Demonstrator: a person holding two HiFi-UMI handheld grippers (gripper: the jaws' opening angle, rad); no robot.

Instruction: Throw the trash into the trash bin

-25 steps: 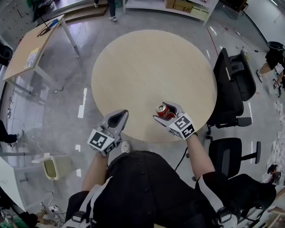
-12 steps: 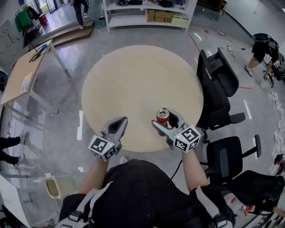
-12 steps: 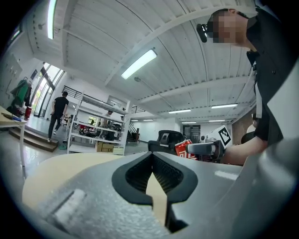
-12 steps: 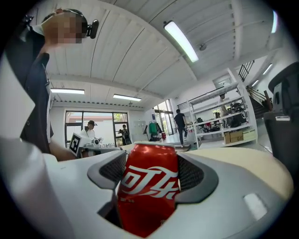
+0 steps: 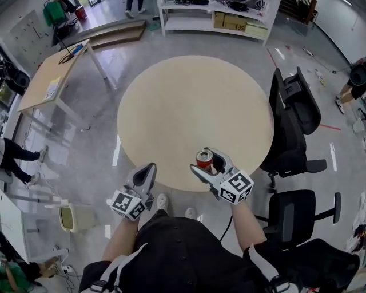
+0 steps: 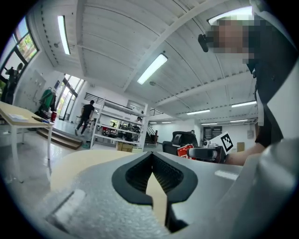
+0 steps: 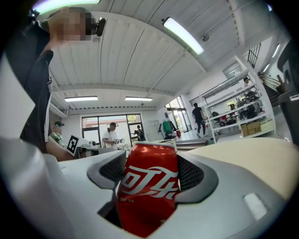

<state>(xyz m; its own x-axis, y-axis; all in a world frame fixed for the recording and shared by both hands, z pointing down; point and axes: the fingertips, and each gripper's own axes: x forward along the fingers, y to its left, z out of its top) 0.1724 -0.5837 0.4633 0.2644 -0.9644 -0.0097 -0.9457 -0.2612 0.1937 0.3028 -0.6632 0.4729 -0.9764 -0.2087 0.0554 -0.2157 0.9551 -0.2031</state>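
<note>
Fingers [image 7: 192,173] of the right gripper [image 5: 207,165] are closed on a red can [image 7: 148,184], one black pad pressed to each side. The can stands upright between them, top end up. In the head view it sits above the near part of the table [image 5: 189,97], a little inside the rim.

The left gripper [image 5: 147,169] holds nothing. Its fingers [image 6: 134,173] meet at the tips, with only a thin slit between them lower down. Its tips reach the table's near-left rim and the rest of it hangs over the floor [image 5: 108,131]. The two grippers are level with each other and well apart.

Two pale shoes [image 5: 162,201] show on the floor just under the table's near rim.

Low on the left, well apart from the can and off the table, a pale bin [image 5: 83,217] stands on the floor. It is left of the left gripper.

The table is round, tan and bare on top. On its right stand two black chairs [image 5: 297,117], one nearer the person than the other. Beyond its left side is a tan desk [image 5: 54,80] with a cable on it. Farthest off, a white shelf [image 5: 217,16] holds cardboard boxes, and a person [image 6: 87,115] walks beside it.
</note>
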